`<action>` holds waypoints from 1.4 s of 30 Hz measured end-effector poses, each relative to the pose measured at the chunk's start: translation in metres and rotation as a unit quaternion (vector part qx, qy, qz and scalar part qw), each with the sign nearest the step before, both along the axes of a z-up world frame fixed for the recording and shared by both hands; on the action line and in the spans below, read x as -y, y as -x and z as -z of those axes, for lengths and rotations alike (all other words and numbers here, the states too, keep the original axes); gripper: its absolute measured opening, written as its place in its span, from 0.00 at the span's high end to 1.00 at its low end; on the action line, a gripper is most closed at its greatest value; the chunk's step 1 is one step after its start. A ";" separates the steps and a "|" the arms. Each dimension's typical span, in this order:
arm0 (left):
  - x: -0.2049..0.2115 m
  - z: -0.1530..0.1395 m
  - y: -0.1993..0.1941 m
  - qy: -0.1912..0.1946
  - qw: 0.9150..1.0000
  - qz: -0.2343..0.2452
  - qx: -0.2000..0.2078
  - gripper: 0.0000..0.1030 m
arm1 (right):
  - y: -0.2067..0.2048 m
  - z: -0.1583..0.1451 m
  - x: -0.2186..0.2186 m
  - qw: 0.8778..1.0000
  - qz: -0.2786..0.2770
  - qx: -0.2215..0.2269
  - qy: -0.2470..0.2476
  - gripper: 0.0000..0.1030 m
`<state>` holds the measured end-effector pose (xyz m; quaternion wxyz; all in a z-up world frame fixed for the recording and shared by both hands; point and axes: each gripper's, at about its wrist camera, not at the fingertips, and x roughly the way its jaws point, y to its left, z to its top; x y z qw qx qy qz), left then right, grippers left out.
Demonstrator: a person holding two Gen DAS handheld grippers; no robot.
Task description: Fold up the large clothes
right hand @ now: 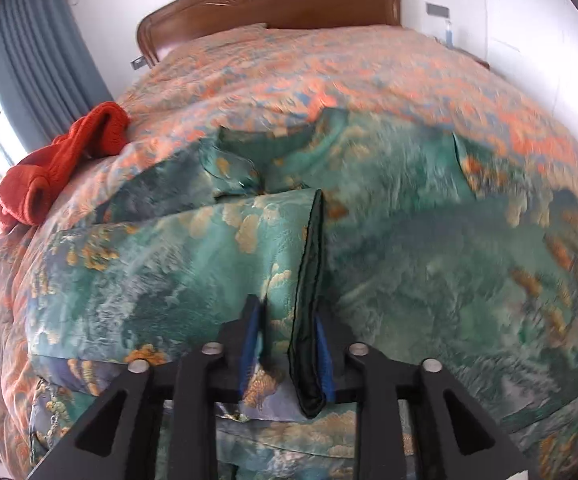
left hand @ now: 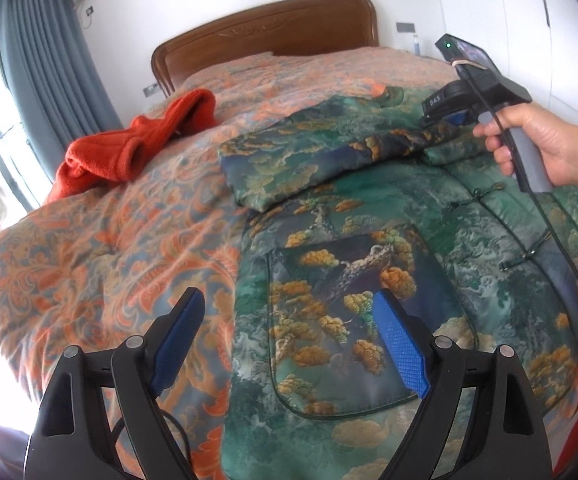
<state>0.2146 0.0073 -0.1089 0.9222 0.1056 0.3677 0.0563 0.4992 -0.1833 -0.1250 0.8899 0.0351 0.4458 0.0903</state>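
Note:
A green padded jacket (left hand: 489, 216) with a pine-and-cloud print lies spread on the bed. Its sleeve (left hand: 309, 160) is folded across the chest. My left gripper (left hand: 289, 294) hangs open over the jacket's lower left edge and patch pocket (left hand: 369, 280), with nothing between its fingers. A hand holds my right gripper (left hand: 439, 116) at the sleeve's end. In the right wrist view the right gripper (right hand: 289, 340) straddles the dark-lined cuff (right hand: 309, 280). The cuff leans on the right pad and the left pad stands slightly clear. That view is blurred.
A red fleece garment (left hand: 129, 148) lies bunched on the orange paisley quilt (left hand: 109, 260) at the left. A wooden headboard (left hand: 265, 28) stands at the far end, grey curtains (left hand: 49, 60) at the left. The right gripper's cable (left hand: 561, 248) trails over the jacket.

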 end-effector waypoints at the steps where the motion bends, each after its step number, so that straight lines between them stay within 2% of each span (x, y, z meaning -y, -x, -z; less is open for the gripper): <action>1: -0.001 0.001 -0.003 0.000 1.000 0.000 -0.005 0.15 | 0.000 0.003 0.002 1.000 0.003 -0.004 -0.002 0.59; 3: -0.005 0.001 -0.011 0.003 1.000 0.000 -0.010 0.15 | 0.002 0.002 0.005 1.000 0.001 -0.005 0.001 0.57; 6: -0.014 -0.011 -0.031 0.026 1.000 -0.001 -0.005 0.15 | 0.013 -0.012 0.003 0.999 0.003 0.013 0.039 0.56; 9: -0.026 -0.025 -0.064 0.065 0.998 0.005 0.006 0.10 | 0.038 -0.041 -0.003 0.993 -0.003 0.091 0.071 0.56; 12: -0.035 -0.032 -0.115 0.097 0.995 0.005 -0.001 0.10 | 0.053 -0.057 -0.009 0.990 -0.035 0.129 0.038 0.56; 15: -0.043 -0.025 -0.173 0.146 0.989 0.008 -0.022 0.10 | 0.045 -0.050 -0.020 0.990 -0.097 0.094 -0.035 0.56; 18: -0.050 0.003 -0.224 0.171 0.983 0.002 -0.068 0.16 | 0.021 -0.017 -0.025 0.995 -0.092 0.029 -0.023 0.56; 20: -0.053 0.037 -0.254 0.179 0.977 -0.008 -0.119 0.21 | 0.008 0.011 -0.018 0.997 -0.073 -0.019 -0.026 0.59; 21: -0.053 0.053 -0.261 0.177 0.975 -0.013 -0.134 0.21 | 0.006 0.018 -0.016 0.997 -0.068 -0.026 -0.032 0.59; 23: -0.049 0.069 -0.265 0.158 0.978 -0.011 -0.139 0.17 | 0.009 0.023 -0.012 0.997 -0.064 -0.018 -0.044 0.60; 25: -0.042 0.070 -0.268 0.142 0.981 -0.003 -0.135 0.12 | 0.011 0.023 -0.012 0.997 -0.067 -0.017 -0.041 0.60; 27: -0.040 0.065 -0.276 0.142 0.981 -0.004 -0.135 0.07 | 0.011 0.025 -0.015 0.997 -0.072 -0.018 -0.028 0.60; 30: -0.049 0.061 -0.301 0.148 0.979 -0.025 -0.136 0.07 | 0.008 0.026 -0.016 0.997 -0.077 -0.018 -0.018 0.60; 36: -0.070 0.057 -0.349 0.156 0.976 -0.071 -0.131 0.06 | 0.011 0.031 -0.010 0.996 -0.078 -0.011 -0.033 0.60; 42: -0.070 0.061 -0.346 0.160 0.976 -0.079 -0.123 0.05 | 0.012 0.034 -0.007 0.996 -0.077 -0.008 -0.040 0.59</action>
